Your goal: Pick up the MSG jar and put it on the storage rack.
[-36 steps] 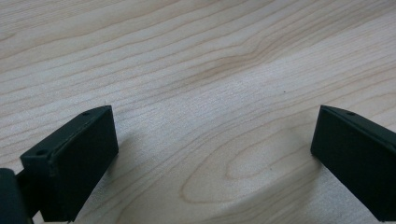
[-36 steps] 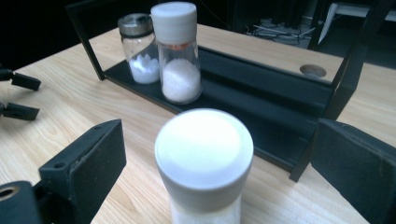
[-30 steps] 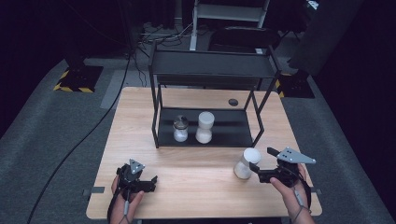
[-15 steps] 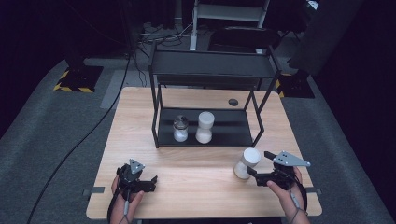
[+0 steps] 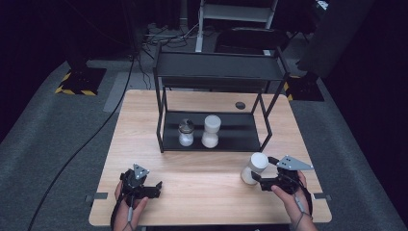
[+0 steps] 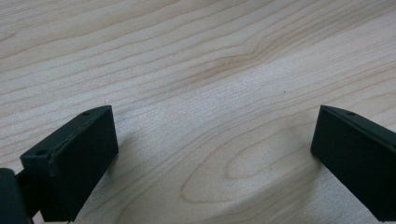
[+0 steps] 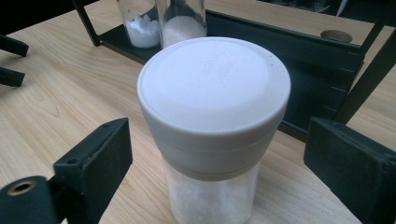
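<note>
A clear jar with a white lid [image 5: 255, 167] [image 7: 212, 93], holding white powder, stands on the wooden table [image 5: 202, 168] in front of the black rack's right end. My right gripper [image 5: 261, 169] [image 7: 217, 135] is open, one jaw on each side of the jar, and neither jaw touches it. My left gripper [image 5: 155, 188] [image 6: 215, 126] rests open near the table's front left, with bare wood between its jaws. On the rack's lower shelf [image 5: 235, 137] stand two more jars: a dark-lidded jar [image 5: 185, 133] and a white-lidded jar [image 5: 210, 131].
The black two-tier rack [image 5: 216, 72] takes up the middle and back of the table. A small round hole [image 5: 240, 105] sits in the tabletop behind it. A hand holds each gripper at the table's front edge. Dark floor and cables surround the table.
My right gripper has shifted left and slightly toward the table's front edge, bringing its open jaws around the white-lidded jar. The jar and the left gripper have stayed put.
</note>
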`<state>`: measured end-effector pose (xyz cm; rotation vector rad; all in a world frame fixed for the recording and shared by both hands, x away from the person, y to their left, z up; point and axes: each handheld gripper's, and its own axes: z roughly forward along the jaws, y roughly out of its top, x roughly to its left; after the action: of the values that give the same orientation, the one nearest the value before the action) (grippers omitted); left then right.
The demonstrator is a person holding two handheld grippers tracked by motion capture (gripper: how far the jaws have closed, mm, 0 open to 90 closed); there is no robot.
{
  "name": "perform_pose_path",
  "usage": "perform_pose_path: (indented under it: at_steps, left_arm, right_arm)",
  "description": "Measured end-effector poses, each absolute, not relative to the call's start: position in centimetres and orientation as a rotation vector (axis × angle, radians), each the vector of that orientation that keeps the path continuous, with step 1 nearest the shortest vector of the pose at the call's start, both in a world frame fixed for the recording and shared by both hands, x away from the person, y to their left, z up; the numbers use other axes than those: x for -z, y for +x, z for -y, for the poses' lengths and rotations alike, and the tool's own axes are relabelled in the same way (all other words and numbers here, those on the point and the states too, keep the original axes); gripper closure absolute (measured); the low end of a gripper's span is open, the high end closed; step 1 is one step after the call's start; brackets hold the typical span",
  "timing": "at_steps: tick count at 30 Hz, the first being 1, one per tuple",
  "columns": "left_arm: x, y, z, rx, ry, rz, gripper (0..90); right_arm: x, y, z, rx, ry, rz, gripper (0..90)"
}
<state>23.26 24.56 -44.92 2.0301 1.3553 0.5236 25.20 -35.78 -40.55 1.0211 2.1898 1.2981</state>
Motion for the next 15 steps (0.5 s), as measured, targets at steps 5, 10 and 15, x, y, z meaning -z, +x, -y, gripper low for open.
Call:
perform_pose_path:
  at_steps: [5, 10, 15]
  left_arm:
    - [44.9, 23.3, -24.6, -0.523, 2.030, -1.355, 0.1]
    - [44.9, 23.3, -24.6, -0.524, 2.030, -1.356, 0.1]
    - [44.9, 23.3, -24.6, -0.523, 2.030, -1.356, 0.1]
  right_arm:
    - [40.7, 25.6, 35.4, -1.289, 1.012, -2.191, 13.8]
    - [40.7, 26.0, 34.9, -1.279, 1.007, -2.202, 20.6]
    - [40.7, 26.0, 34.6, -1.283, 0.989, -2.195, 27.5]
